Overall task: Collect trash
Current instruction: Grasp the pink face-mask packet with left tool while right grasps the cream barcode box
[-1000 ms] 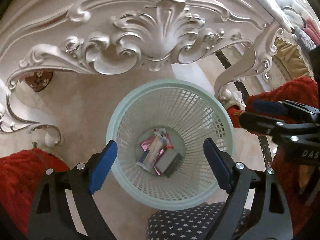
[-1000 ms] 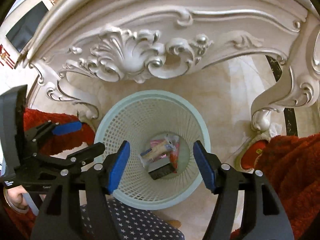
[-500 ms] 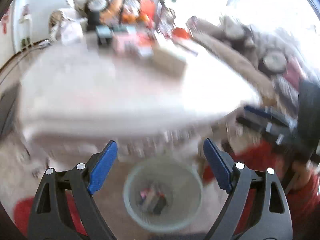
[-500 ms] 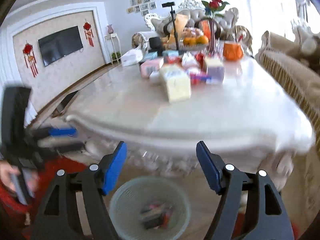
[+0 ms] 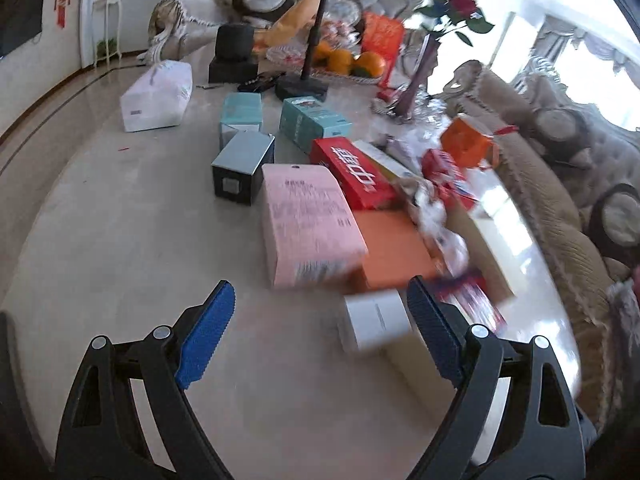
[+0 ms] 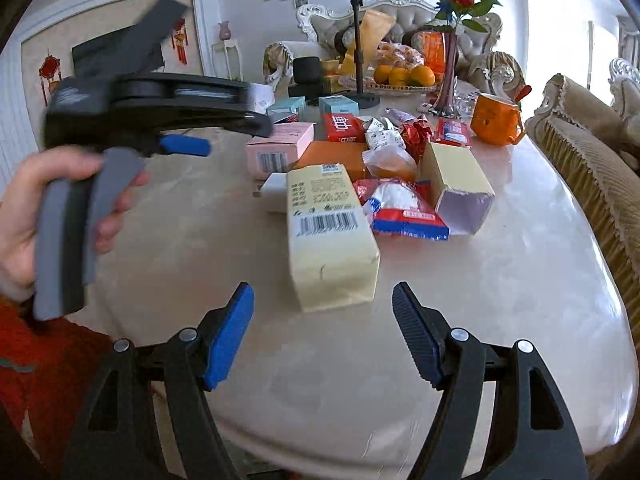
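Above the marble table (image 5: 120, 240), my left gripper (image 5: 320, 332) stands open and holds nothing. Just ahead of it lie a pink box (image 5: 308, 220), an orange box (image 5: 392, 248) and a small white box (image 5: 374, 320) close to its right finger. My right gripper (image 6: 324, 332) is open too, with nothing between its fingers. It hovers in front of a long cream box (image 6: 328, 236). A red and blue wrapper (image 6: 400, 210) and an opened cream box (image 6: 456, 184) lie beyond. In the right wrist view the left gripper (image 6: 224, 132) shows at the left, held by a hand (image 6: 24, 208). No bin is in view.
More boxes crowd the middle of the table: a red box (image 5: 356, 168), a grey box (image 5: 242, 166), teal boxes (image 5: 312, 124) and a white package (image 5: 156, 96). Further back stand a fruit tray (image 6: 400, 76), a rose vase (image 6: 448, 72), an orange mug (image 6: 496, 124) and a phone stand (image 6: 360, 56). A sofa (image 6: 600, 168) runs along the right.
Both grippers have risen from over the pale green basket under the table to above the tabletop. The basket has dropped out of view. The right jaws stand slightly wider.
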Available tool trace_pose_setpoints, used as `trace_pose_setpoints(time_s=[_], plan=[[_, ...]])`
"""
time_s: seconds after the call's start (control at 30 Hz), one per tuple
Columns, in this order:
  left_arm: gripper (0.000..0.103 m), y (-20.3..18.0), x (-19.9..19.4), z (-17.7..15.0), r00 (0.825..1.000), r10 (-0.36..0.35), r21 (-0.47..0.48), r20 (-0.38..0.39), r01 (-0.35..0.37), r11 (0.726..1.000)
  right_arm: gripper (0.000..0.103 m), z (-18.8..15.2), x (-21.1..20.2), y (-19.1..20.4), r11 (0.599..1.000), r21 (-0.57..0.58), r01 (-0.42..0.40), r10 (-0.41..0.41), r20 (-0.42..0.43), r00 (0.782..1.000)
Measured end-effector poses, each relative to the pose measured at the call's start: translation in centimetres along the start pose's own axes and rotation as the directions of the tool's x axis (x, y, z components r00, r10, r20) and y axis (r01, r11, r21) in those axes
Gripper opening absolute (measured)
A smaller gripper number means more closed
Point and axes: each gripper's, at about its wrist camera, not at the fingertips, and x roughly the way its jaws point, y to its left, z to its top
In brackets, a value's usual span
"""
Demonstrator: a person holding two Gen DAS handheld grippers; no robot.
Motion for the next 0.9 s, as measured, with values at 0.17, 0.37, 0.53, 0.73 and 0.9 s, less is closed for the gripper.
trace_pose_setpoints(time_s=[0.17, 0.37, 0.53, 0.73, 0.9], plan=[[0.085, -0.3, 4.1, 2.3, 0.998, 0.025, -0.011, -0.055, -0.026, 1.000, 0.068, 0.4, 0.8, -0.9, 1.000, 0.016, -0.011, 0.011, -0.018, 1.000], [0.085, 0.6, 6.0, 3.3, 0.993, 0.091, 0.024, -0.070, -0.090, 0.996, 0.068, 0.7, 1.9, -1.1, 1.000, 0.026, -0.014, 0.015, -0.046, 0.999], [0.085, 2.7, 6.6, 3.5, 0.988, 0.116, -0.016, -0.104, -0.119, 0.993, 0.068, 0.8, 2.7, -1.0, 0.999, 0.023, -0.025, 0.026, -0.055, 0.998], [0.081, 1.7, 7.8, 3.4, 0.990, 0.115, 0.071, -0.087, -0.109, 0.991, 0.067, 1.1, 4.2, -0.1, 1.000, 0.007, -0.019, 0.019, -0.066, 0.998], [0.063, 1.5, 7.3, 2.8, 0.993, 0.091, 0.146, -0.070, -0.080, 0.986, 0.048, 0.7, 3.7, 0.1, 1.000, 0.028, -0.012, 0.013, -0.046, 0.999]])
